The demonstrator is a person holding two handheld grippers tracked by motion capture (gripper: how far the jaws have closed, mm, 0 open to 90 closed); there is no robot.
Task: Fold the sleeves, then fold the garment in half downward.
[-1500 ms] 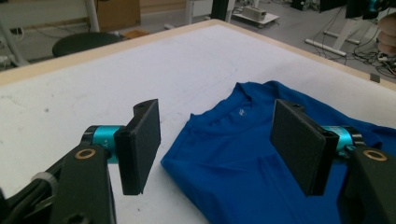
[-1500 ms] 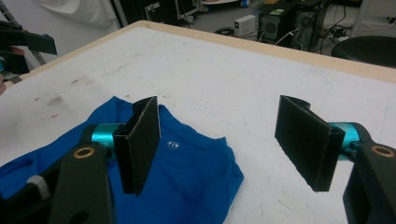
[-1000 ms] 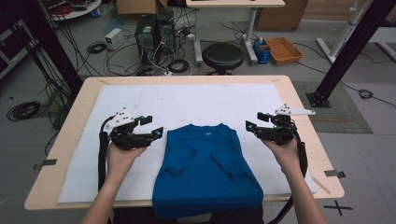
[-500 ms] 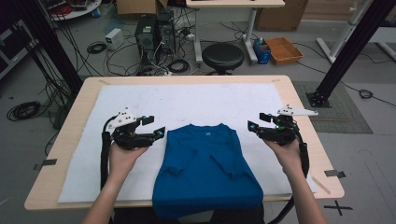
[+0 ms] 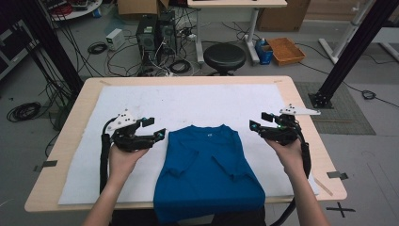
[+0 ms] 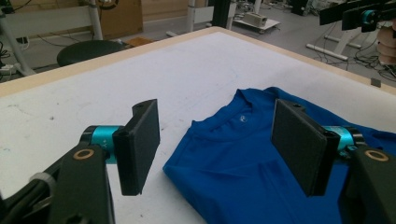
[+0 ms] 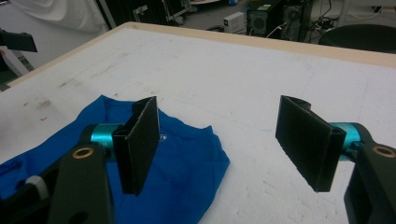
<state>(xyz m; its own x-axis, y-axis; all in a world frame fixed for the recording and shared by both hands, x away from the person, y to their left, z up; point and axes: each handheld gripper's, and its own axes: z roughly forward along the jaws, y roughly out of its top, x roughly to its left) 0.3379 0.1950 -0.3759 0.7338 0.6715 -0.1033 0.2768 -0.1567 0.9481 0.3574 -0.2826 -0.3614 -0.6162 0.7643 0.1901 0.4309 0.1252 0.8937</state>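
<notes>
A blue T-shirt (image 5: 207, 169) lies flat on the white mat (image 5: 197, 103), collar toward the far side and both sleeves folded in over the front. Its hem hangs over the table's near edge. My left gripper (image 5: 156, 128) hovers just left of the shirt's left shoulder, jaws wide apart and empty. In the left gripper view the left gripper (image 6: 217, 144) frames the collar of the shirt (image 6: 243, 158). My right gripper (image 5: 259, 121) is held a little right of the other shoulder, open too. In the right gripper view the right gripper (image 7: 219, 140) has the shirt's shoulder corner (image 7: 182, 158) behind its left pad.
The mat covers most of the wooden table (image 5: 306, 117). Beyond the far edge stand a black stool (image 5: 224, 56), computer towers (image 5: 155, 33) with cables and an orange box (image 5: 286, 49). A black frame post (image 5: 348, 52) rises at the right.
</notes>
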